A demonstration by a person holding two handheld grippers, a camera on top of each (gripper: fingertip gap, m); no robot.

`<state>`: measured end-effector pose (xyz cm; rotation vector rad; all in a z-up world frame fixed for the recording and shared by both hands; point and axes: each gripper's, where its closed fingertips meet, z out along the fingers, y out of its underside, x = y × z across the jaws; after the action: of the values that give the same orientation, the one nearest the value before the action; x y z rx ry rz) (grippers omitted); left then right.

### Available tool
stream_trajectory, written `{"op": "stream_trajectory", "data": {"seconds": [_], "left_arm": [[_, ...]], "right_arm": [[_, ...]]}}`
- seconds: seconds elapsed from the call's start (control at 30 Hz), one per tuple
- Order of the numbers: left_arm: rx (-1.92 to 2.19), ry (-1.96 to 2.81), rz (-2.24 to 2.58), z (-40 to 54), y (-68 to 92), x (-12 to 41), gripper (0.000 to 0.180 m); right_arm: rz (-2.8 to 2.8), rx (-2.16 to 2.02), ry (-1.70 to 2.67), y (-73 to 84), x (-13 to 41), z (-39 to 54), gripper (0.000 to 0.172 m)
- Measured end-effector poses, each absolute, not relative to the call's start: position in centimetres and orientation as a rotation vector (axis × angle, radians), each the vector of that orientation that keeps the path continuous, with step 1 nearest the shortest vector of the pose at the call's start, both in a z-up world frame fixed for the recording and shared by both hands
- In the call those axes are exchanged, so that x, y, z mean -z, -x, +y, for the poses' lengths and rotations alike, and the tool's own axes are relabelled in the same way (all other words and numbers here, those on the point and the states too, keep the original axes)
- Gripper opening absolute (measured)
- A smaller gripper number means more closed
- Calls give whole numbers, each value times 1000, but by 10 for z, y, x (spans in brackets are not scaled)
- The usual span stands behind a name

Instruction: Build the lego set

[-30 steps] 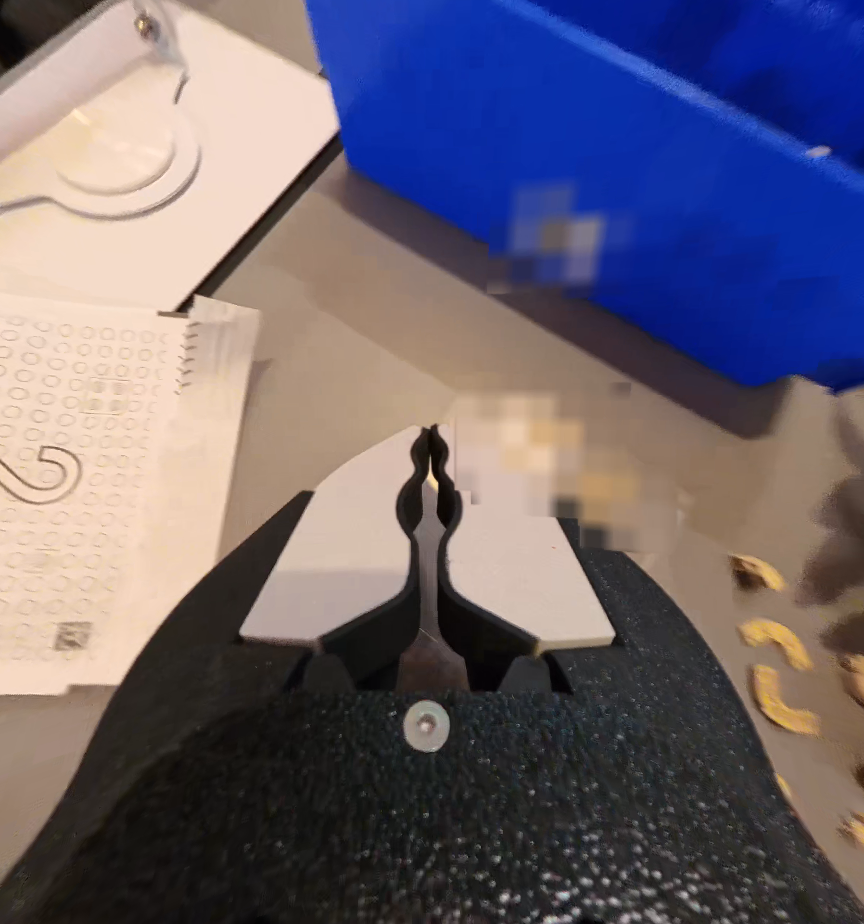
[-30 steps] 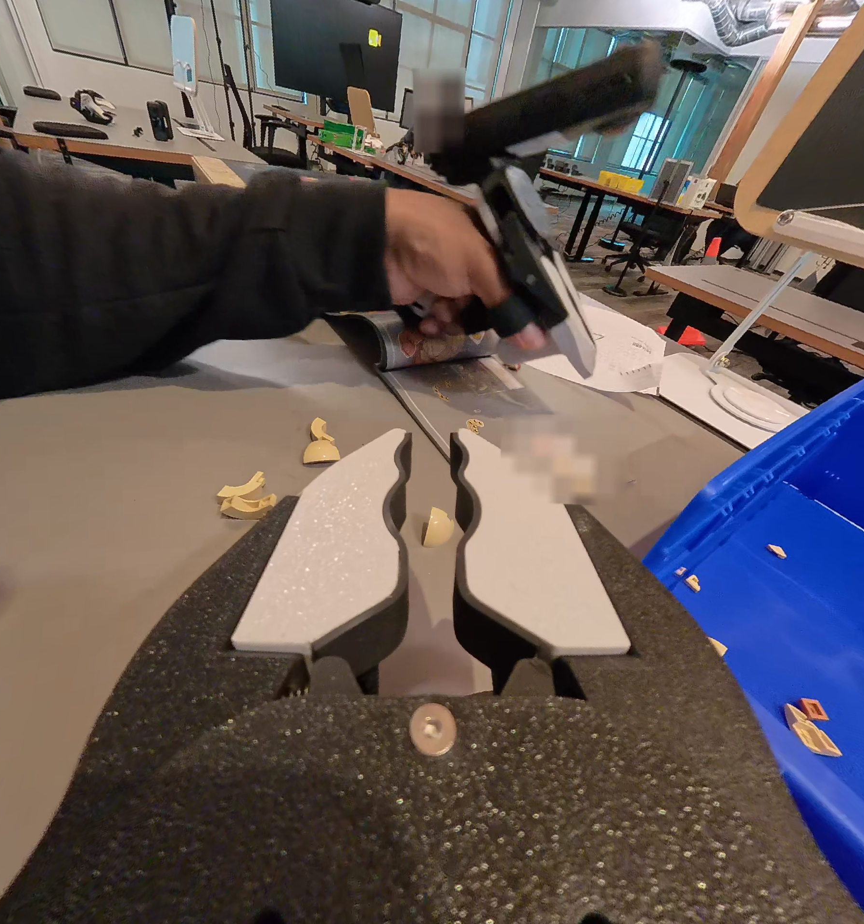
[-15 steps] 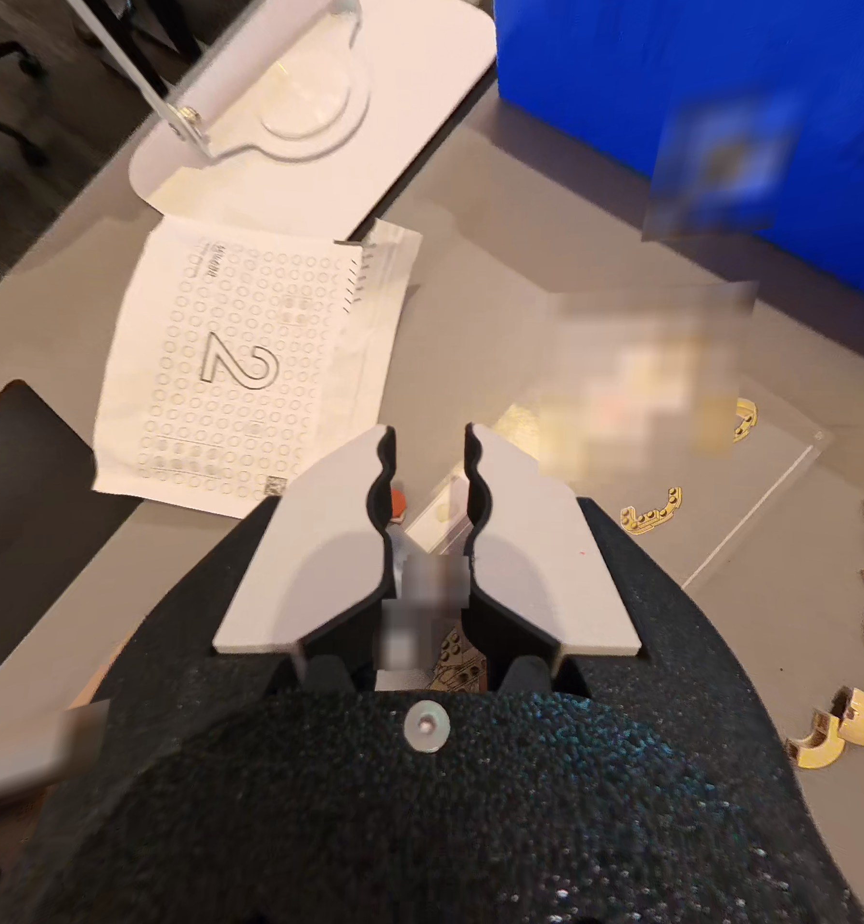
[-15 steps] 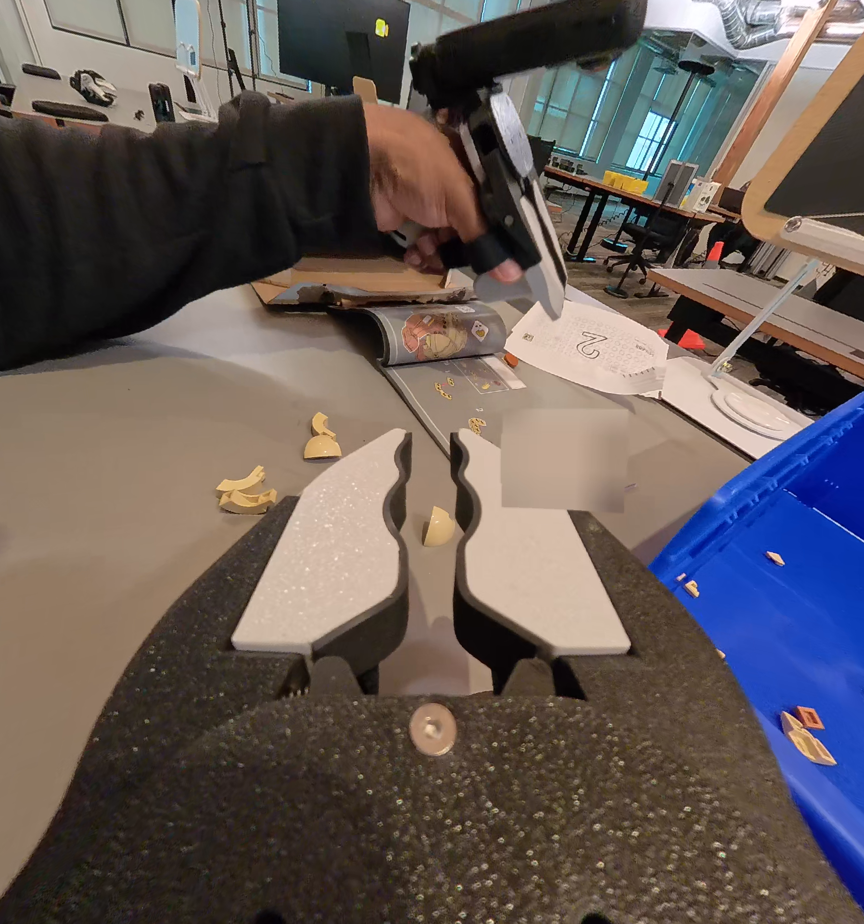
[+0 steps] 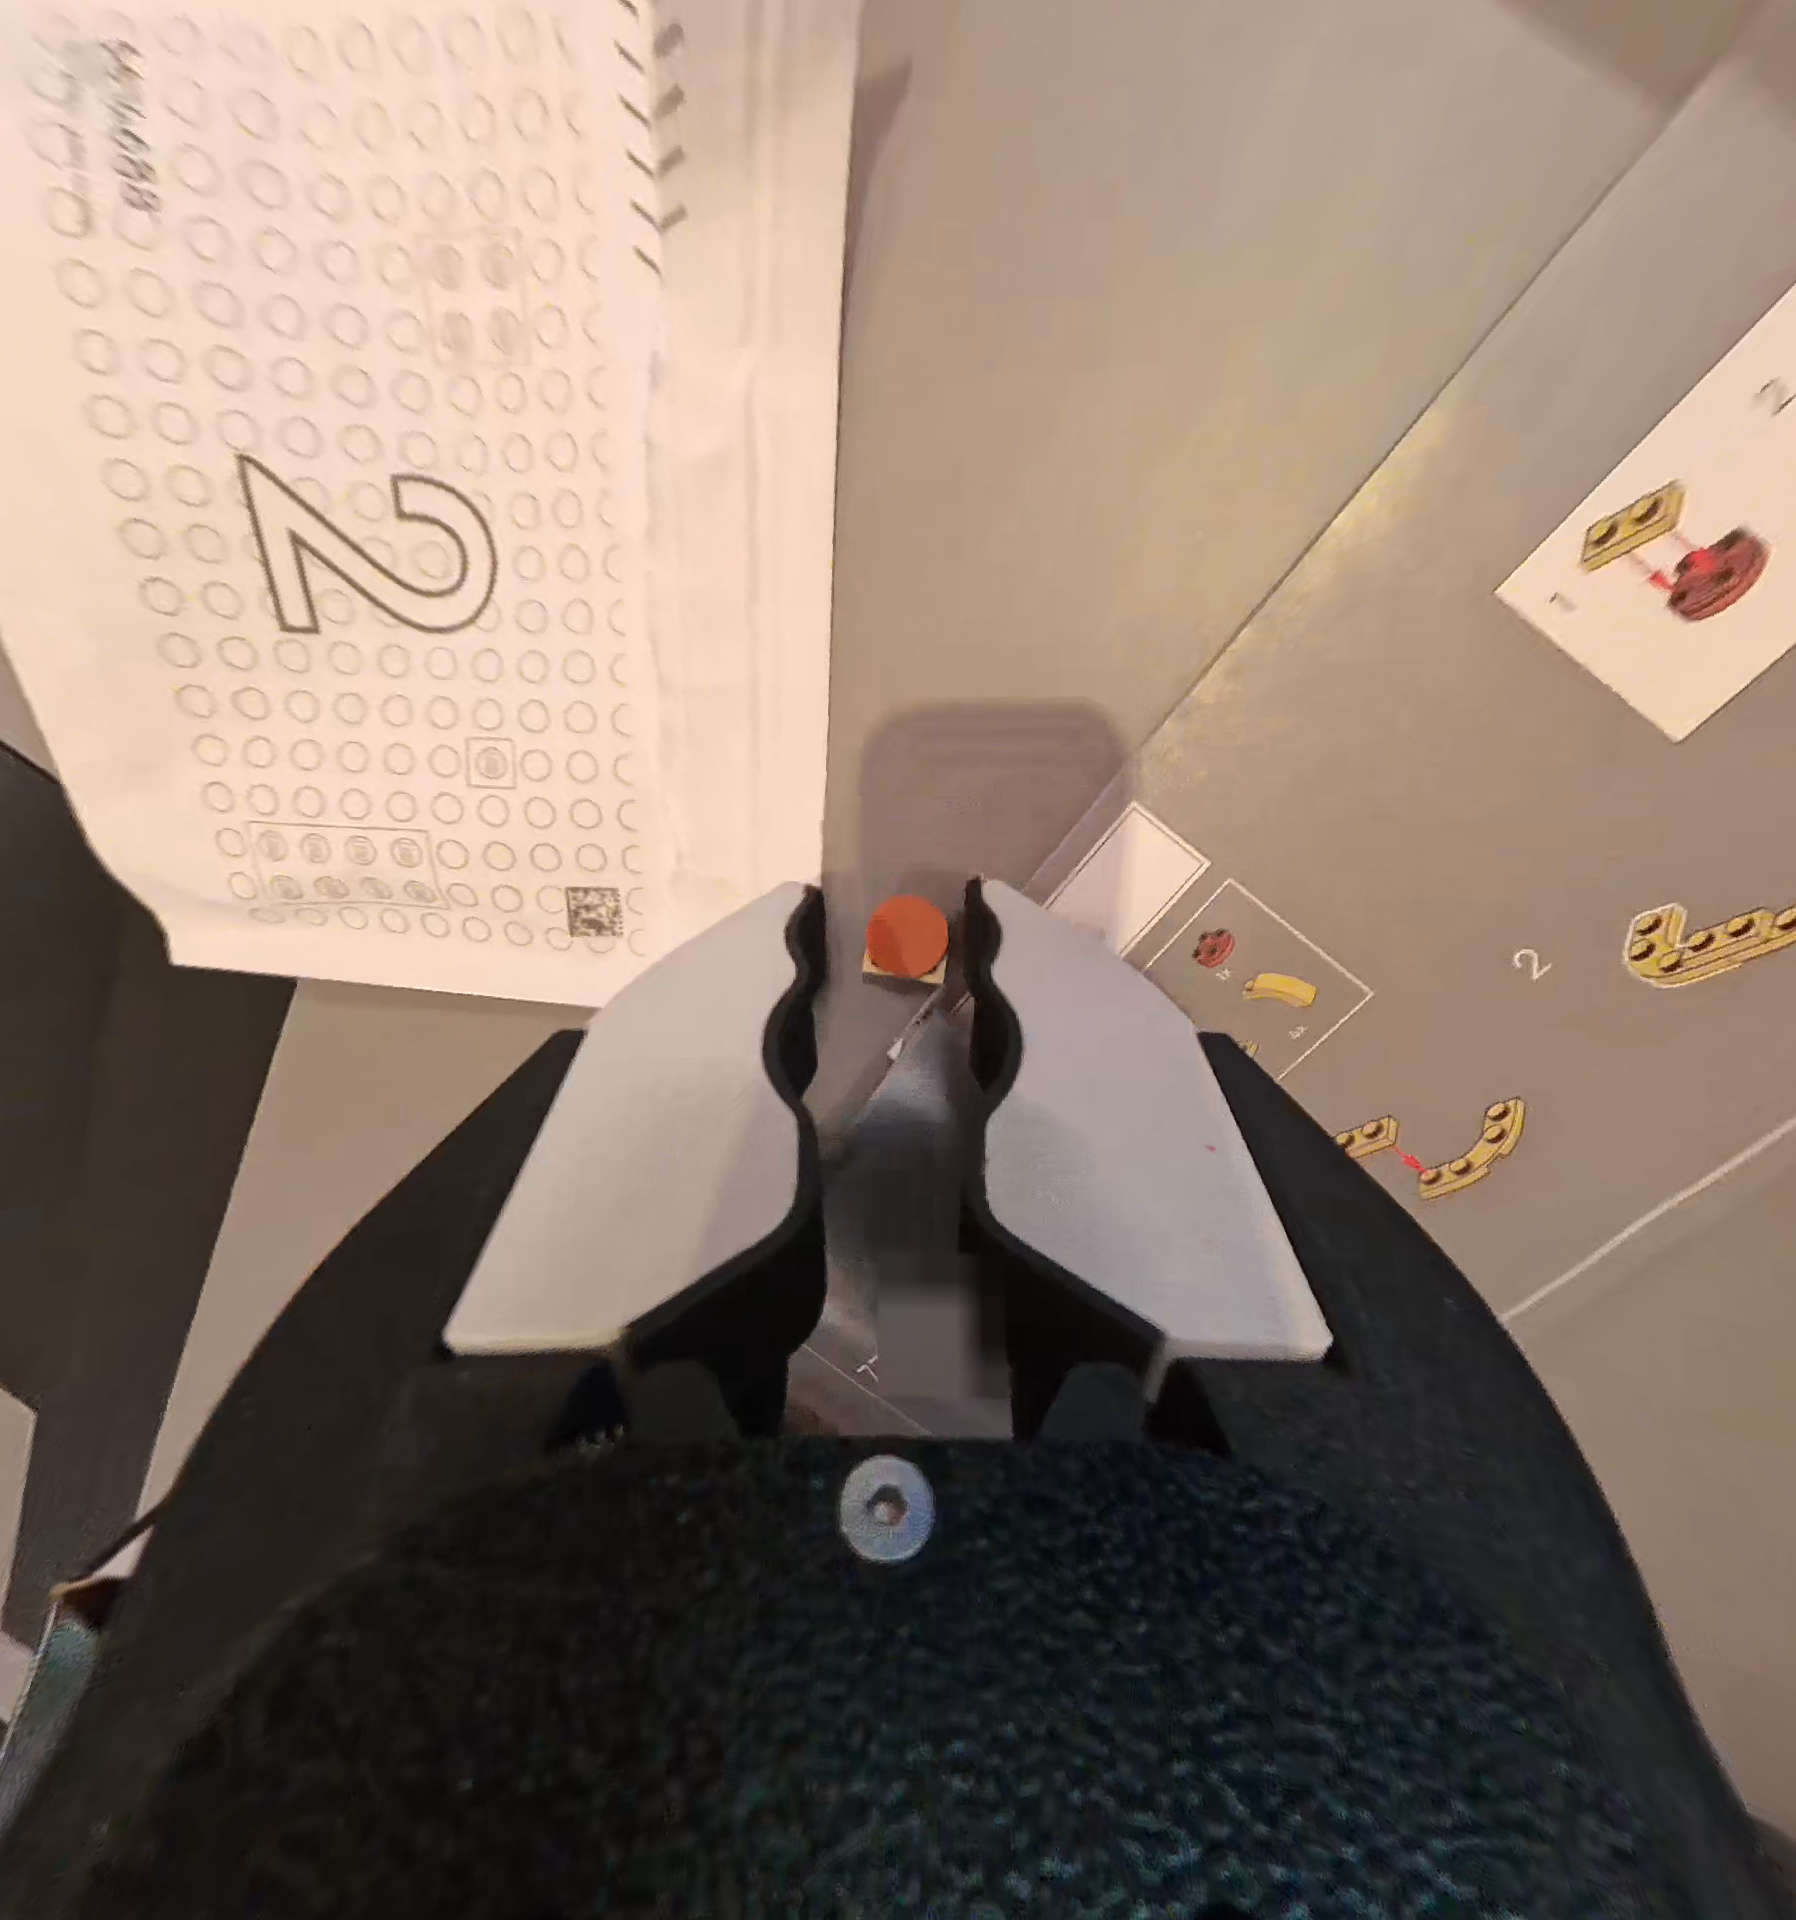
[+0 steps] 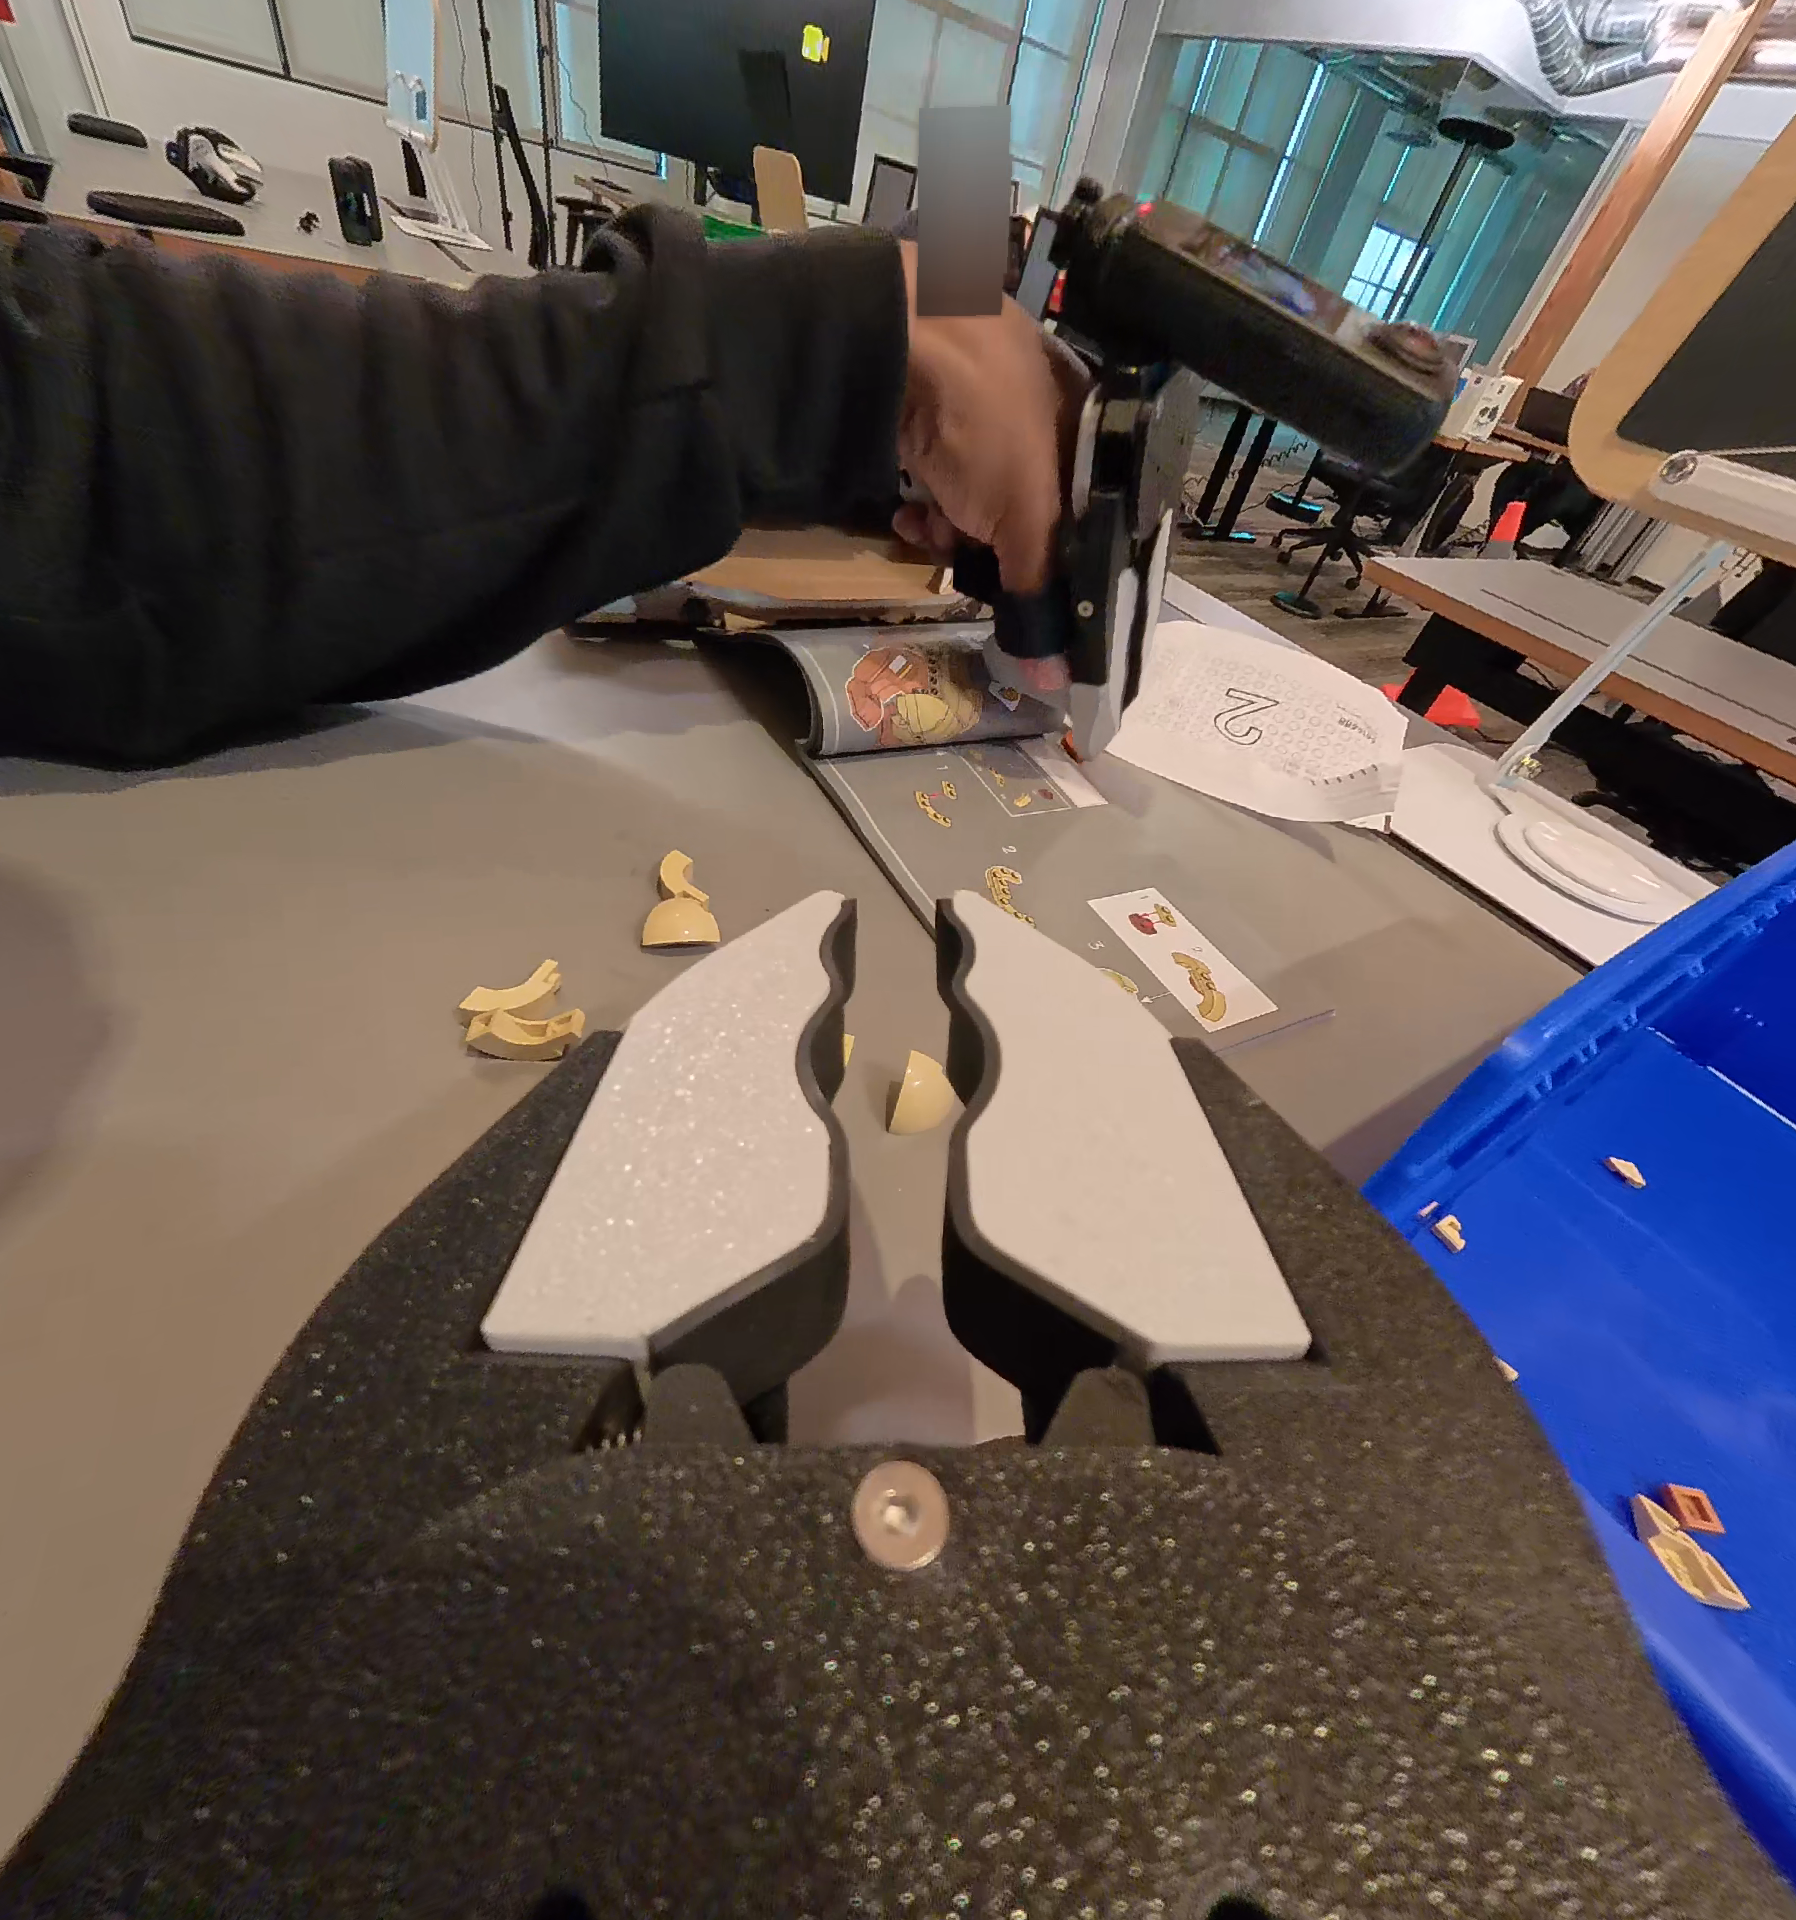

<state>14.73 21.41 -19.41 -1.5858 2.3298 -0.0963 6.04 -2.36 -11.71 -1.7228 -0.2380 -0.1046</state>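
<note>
Orange round piece (image 5: 906,935) between the parted left tongs (image 5: 892,914), untouched.
It sits on the grey counter (image 5: 1133,416), white paper (image 5: 374,468) at ten o'clock; right tongs (image 6: 894,920) are apart over a tan dome (image 6: 920,1091).

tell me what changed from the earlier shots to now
The left gripper swung away from the blue bin, opened its shut fingers and came down over the open booklet's edge; a small orange-topped piece now sits between its open pads, not gripped. The right gripper stayed put, open, with the tan dome piece lying between its fingers.
</note>
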Motion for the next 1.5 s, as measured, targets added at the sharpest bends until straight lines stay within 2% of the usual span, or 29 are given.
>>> {"op": "stream_trajectory", "data": {"seconds": [0.33, 0.5, 1.1, 1.33, 1.5], "left_arm": [[97, 1656, 2373, 219, -137, 200, 21], [207, 1685, 2390, 216, -136, 202, 15], [516, 1759, 2355, 211, -143, 197, 15], [696, 1600, 2277, 186, -156, 157, 15], [1241, 1385, 2159, 116, -139, 95, 15]], "right_arm": [[-268, 115, 1724, -57, 118, -24, 14], [-263, 110, 1726, -57, 118, -24, 14], [-255, 100, 1723, -58, 118, -24, 14], [-251, 97, 1719, -58, 117, -24, 14], [-239, 112, 1709, -61, 116, -24, 15]]}}
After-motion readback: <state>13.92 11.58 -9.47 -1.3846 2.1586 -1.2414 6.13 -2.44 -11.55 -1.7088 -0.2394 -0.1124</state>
